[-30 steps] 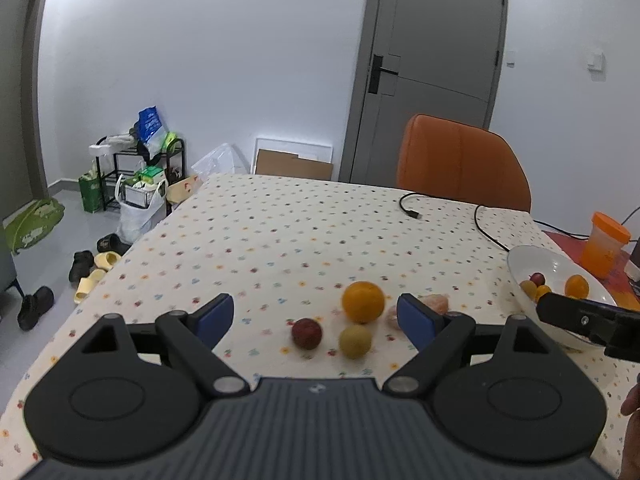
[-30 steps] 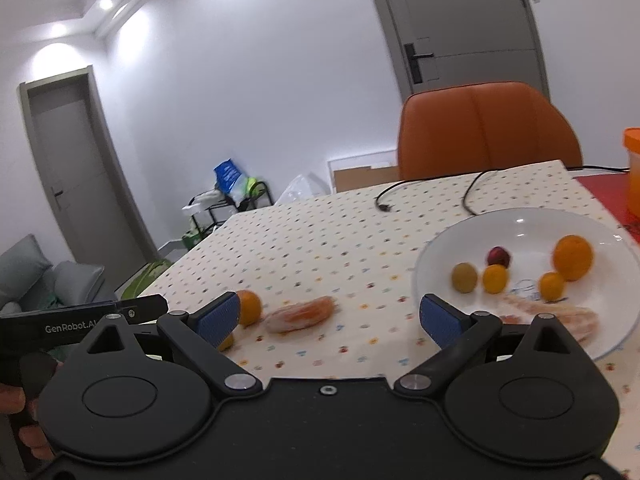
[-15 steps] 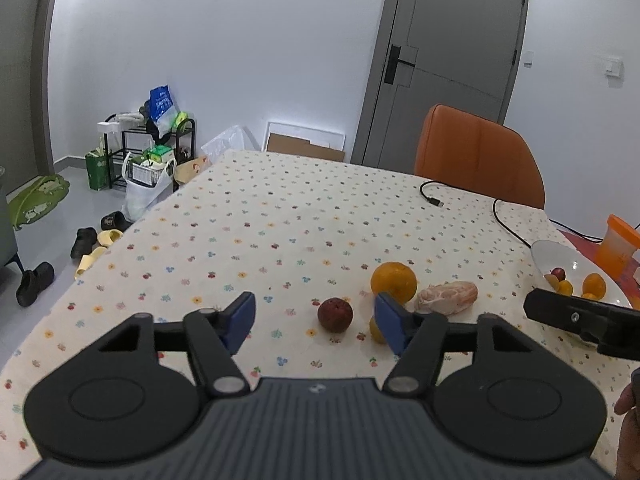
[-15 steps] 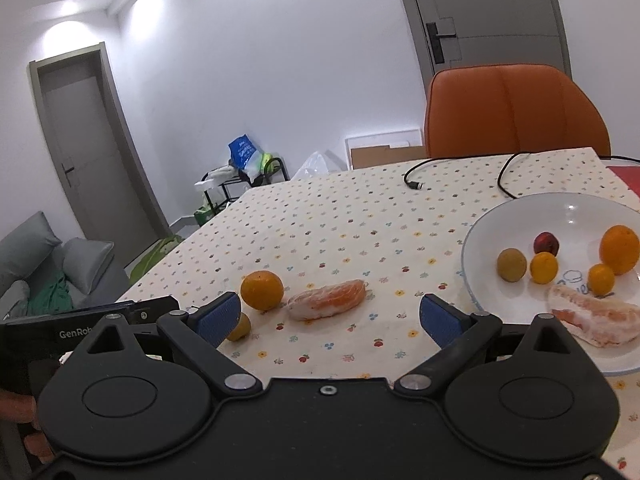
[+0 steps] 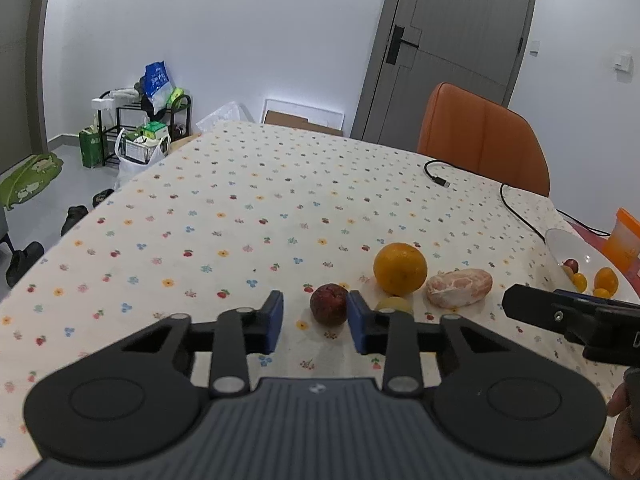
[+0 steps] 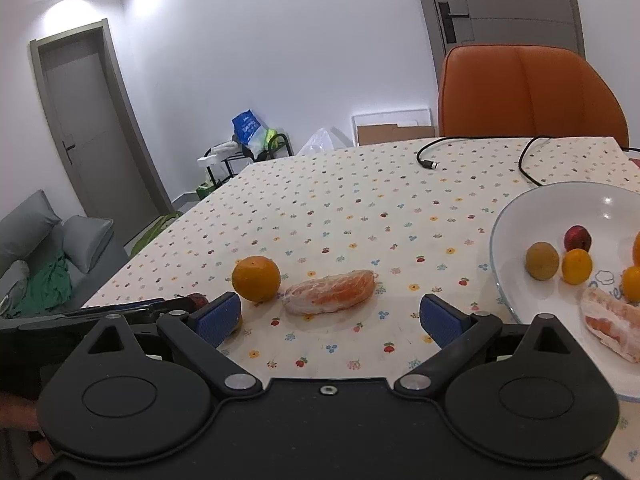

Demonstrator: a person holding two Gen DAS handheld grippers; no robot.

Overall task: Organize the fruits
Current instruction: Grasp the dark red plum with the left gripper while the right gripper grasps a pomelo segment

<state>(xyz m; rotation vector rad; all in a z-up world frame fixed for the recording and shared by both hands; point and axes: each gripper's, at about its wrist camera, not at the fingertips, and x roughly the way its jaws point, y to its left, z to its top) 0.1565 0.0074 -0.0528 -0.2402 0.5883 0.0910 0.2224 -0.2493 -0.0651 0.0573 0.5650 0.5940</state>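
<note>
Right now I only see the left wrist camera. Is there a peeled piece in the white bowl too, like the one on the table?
Observer: Yes. The right wrist view shows a peeled citrus segment lying in the white bowl, near its front edge.
Operator: Is my right gripper holding anything?
Observer: No, it is open and empty.
Operator: Any fruit in there I can't see?
Observer: A brownish round fruit sits in the bowl beside a small orange fruit.
</note>
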